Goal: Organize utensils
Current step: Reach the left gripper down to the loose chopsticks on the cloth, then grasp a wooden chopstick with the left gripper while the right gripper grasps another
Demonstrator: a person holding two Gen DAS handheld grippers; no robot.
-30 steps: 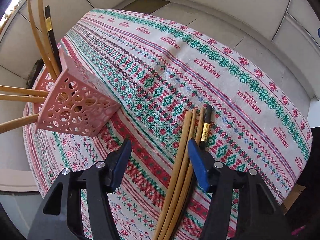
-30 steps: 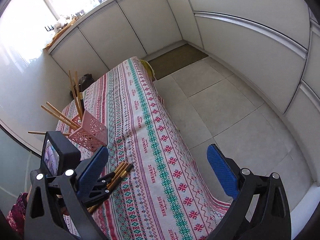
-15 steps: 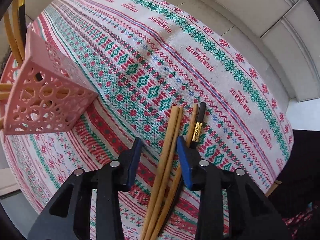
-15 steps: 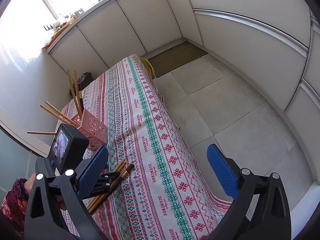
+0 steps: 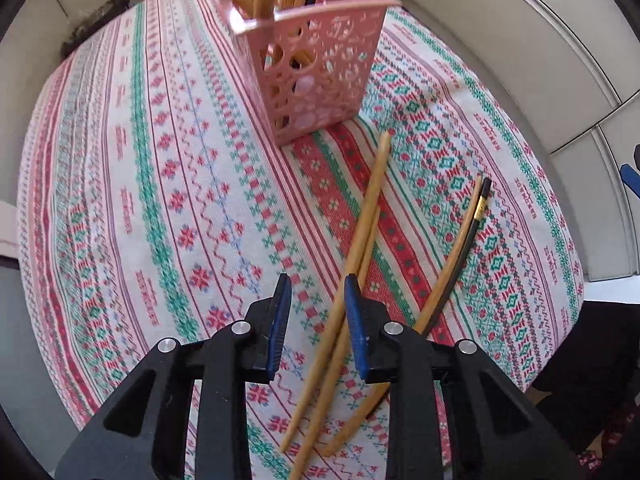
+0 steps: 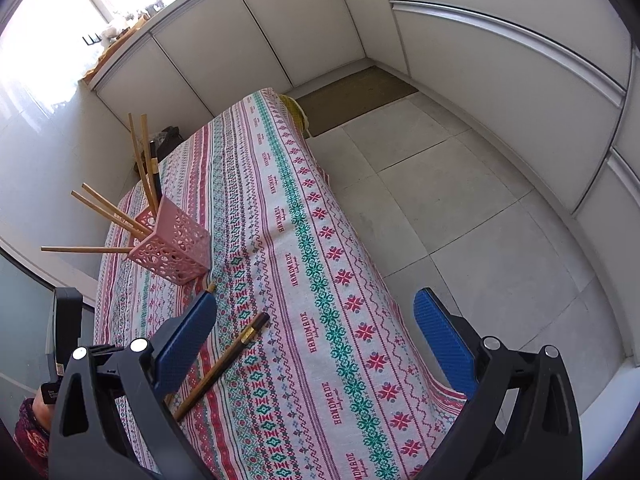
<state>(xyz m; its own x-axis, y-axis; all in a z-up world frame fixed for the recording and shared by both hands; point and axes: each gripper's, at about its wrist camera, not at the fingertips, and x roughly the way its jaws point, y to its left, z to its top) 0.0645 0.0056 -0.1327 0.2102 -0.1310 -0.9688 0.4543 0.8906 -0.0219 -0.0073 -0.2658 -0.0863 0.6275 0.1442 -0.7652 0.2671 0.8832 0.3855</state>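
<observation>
Left gripper (image 5: 316, 312): its blue pads stood partly apart, gripping nothing that could be confirmed; two wooden chopsticks (image 5: 362, 232) ran up through the gap, lying against the right-hand pad, while the left-hand pad stood free of them. Whether they were pinched or only leaning could not be told.

Two wooden chopsticks: crossed over each other at the pads, their far tips pointing toward the pink holder (image 5: 320, 68), stopping just short of its base; near ends trailed below the gripper.

Other pair: a tan chopstick (image 5: 452, 256) and a black chopstick with a gold band (image 5: 468, 236) lay side by side on the tablecloth (image 5: 160, 200), to the right of the left gripper, passing under its right-hand arm and farther from the pink holder.

Pink holder: upright on the tablecloth, perforated walls, several chopsticks standing in it and fanning outward; ahead of the left gripper.

Right gripper (image 6: 316, 340): spread wide, holding nothing, raised above the table's near end; the pink holder (image 6: 172, 246) lay beyond its left pad, and the black chopstick with a gold band (image 6: 240, 342) lay on the cloth between holder and gripper.
</observation>
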